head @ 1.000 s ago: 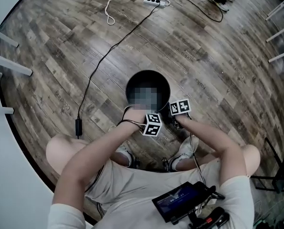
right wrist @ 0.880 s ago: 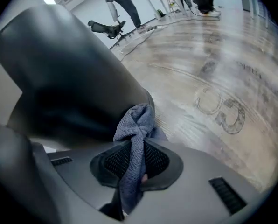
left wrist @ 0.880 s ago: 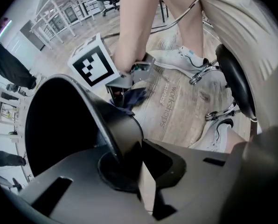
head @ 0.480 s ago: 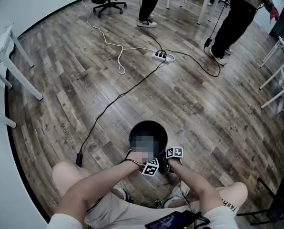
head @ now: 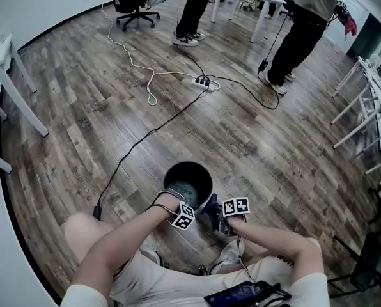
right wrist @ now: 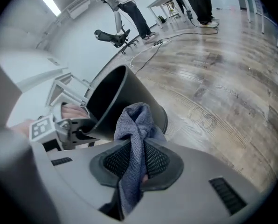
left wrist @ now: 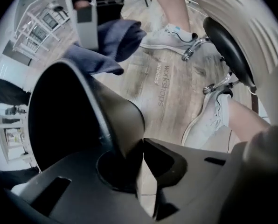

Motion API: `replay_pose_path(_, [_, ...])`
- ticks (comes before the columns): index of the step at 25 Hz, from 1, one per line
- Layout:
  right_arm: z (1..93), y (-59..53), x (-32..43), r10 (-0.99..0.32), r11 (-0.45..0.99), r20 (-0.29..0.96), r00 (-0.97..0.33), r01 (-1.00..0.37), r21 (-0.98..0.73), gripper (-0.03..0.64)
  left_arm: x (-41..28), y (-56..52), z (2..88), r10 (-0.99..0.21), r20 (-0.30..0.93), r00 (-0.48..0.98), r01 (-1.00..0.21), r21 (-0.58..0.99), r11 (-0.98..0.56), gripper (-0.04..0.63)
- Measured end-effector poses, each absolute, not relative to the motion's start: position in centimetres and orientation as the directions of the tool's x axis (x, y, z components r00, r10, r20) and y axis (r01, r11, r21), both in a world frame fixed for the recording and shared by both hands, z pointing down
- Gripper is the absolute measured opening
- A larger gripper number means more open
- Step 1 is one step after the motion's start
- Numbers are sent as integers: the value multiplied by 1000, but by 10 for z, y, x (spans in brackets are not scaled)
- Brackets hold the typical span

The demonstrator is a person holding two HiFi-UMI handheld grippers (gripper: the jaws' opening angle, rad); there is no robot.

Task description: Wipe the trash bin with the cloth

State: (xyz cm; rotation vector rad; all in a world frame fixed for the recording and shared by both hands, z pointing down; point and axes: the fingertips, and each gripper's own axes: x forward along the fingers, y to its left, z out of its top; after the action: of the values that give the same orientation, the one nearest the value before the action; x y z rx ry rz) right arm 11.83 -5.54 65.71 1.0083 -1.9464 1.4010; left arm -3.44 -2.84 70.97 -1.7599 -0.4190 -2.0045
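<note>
A black round trash bin (head: 206, 171) stands on the wood floor in front of my knees. The left gripper (head: 178, 204) is at its near rim. In the left gripper view the bin's wall (left wrist: 115, 111) runs between the jaws of the left gripper (left wrist: 138, 162), which are opening, with floor showing in the gap. The right gripper (head: 217, 217) is shut on a grey-blue cloth (head: 211, 208), just right of the bin. In the right gripper view the cloth (right wrist: 135, 125) stands up from the right gripper (right wrist: 138, 164) next to the bin's outer wall (right wrist: 125, 97). The left gripper (right wrist: 73, 127) shows at the rim.
A power strip (head: 202, 82) and long cables lie on the floor beyond the bin. People (head: 293, 37) stand at the back near an office chair (head: 136, 5). White table legs (head: 11, 88) are on the left and metal frames (head: 363, 120) on the right. My shoes (left wrist: 171, 34) sit close by.
The head view has tilted up, so more of the room shows. Both grippers stay at the bin's near side, and the cloth now shows beside the bin's right edge.
</note>
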Motion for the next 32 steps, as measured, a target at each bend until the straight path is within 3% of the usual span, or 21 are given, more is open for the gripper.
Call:
replay_pose_path(3, [634, -54, 102, -282, 213, 738, -613, -790, -575, 61, -31, -18, 712, -104, 989, -103, 514, -37, -857, 28])
replay_pose_path(14, [700, -78, 103, -262, 201, 785, -562, -827, -525, 61, -16, -19, 711, -100, 993, -68, 466, -57, -883, 26])
replay_pose_path(23, [809, -83, 110, -250, 58, 824, -508, -857, -511, 61, -6, -17, 709, -67, 996, -50, 431, -38, -902, 28])
replay_pose_path(28, [848, -92, 120, -272, -101, 820, -503, -833, -544, 61, 1, -18, 709, -58, 997, -47, 396, -34, -918, 28])
replay_pose_path(32, [835, -92, 123, -230, -41, 835, -499, -852, -521, 61, 4, -17, 709, -50, 998, -34, 373, -33, -927, 29])
